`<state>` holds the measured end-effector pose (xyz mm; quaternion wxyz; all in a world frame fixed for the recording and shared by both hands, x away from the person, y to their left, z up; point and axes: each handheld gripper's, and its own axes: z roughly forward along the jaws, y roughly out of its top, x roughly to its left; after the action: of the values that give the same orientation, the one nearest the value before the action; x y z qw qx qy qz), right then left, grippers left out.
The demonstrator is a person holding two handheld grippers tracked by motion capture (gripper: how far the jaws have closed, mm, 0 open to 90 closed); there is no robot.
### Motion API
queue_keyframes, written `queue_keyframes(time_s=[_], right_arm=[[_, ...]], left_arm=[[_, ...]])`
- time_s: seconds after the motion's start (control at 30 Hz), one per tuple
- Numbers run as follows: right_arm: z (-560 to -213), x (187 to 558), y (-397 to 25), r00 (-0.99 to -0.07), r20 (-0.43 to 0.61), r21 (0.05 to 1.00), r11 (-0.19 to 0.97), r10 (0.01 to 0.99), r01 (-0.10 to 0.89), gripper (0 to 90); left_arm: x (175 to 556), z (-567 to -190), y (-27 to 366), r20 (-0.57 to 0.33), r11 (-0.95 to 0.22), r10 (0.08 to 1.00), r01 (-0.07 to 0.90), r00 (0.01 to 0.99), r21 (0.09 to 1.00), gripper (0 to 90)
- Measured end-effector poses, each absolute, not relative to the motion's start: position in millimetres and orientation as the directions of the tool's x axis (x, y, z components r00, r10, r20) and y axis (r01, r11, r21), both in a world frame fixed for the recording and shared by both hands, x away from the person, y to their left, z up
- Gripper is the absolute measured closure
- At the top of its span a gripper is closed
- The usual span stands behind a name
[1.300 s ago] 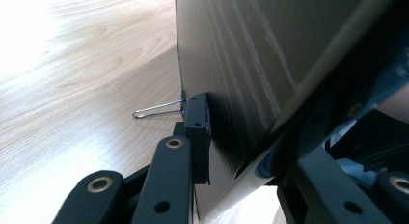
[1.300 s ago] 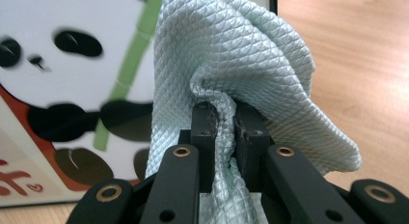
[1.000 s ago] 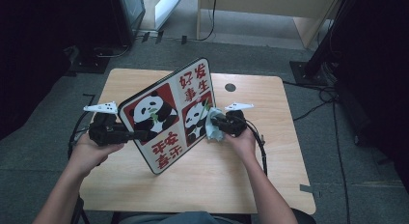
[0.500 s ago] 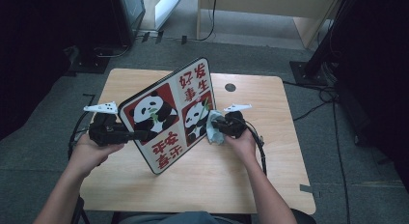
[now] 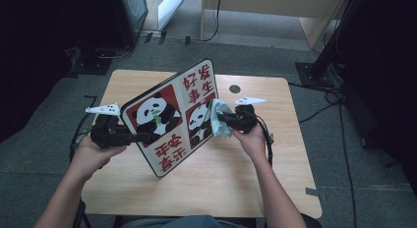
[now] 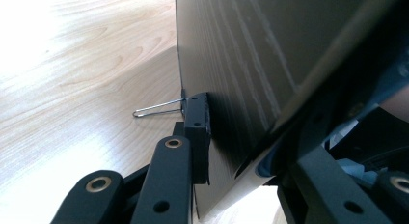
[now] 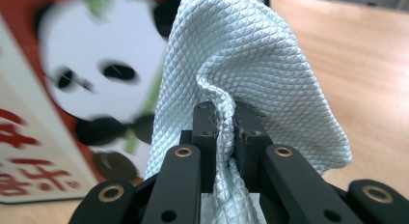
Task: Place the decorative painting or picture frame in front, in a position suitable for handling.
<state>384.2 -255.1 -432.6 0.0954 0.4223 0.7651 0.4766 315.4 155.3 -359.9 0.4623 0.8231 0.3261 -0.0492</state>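
A picture board (image 5: 169, 117) with two pandas and red characters stands tilted on edge on the wooden table (image 5: 275, 188). My left gripper (image 5: 142, 137) is shut on its left edge. In the left gripper view the jaws (image 6: 251, 156) clamp the board's dark back (image 6: 251, 64). My right gripper (image 5: 227, 118) is shut on a pale blue cloth (image 5: 219, 127), which it holds against the right-hand panda. The right gripper view shows the cloth (image 7: 251, 64) bunched between the jaws (image 7: 224, 132), with the panda board (image 7: 87, 79) close behind.
A thin wire leg (image 6: 159, 108) sticks out from the board's back onto the table. A round hole (image 5: 234, 89) lies in the tabletop behind the board. Cables (image 5: 339, 98) and a black stand base (image 5: 314, 73) lie on the floor at the right.
My right gripper has shifted slightly up and to the right with the cloth along the board's face. The left gripper and the board have held still.
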Motion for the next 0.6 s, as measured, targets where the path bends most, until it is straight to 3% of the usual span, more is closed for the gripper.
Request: queue_keyframes(time_s=[0.6], right_arm=[[-331.7,395.0,-225.9,-0.728,0.155,0.874,0.251,0.667,0.416,81.5]], left_arm=[[316.0,-360.0,155.4,-0.384,-0.359,0.491,0.583,0.782,0.729,73.9]])
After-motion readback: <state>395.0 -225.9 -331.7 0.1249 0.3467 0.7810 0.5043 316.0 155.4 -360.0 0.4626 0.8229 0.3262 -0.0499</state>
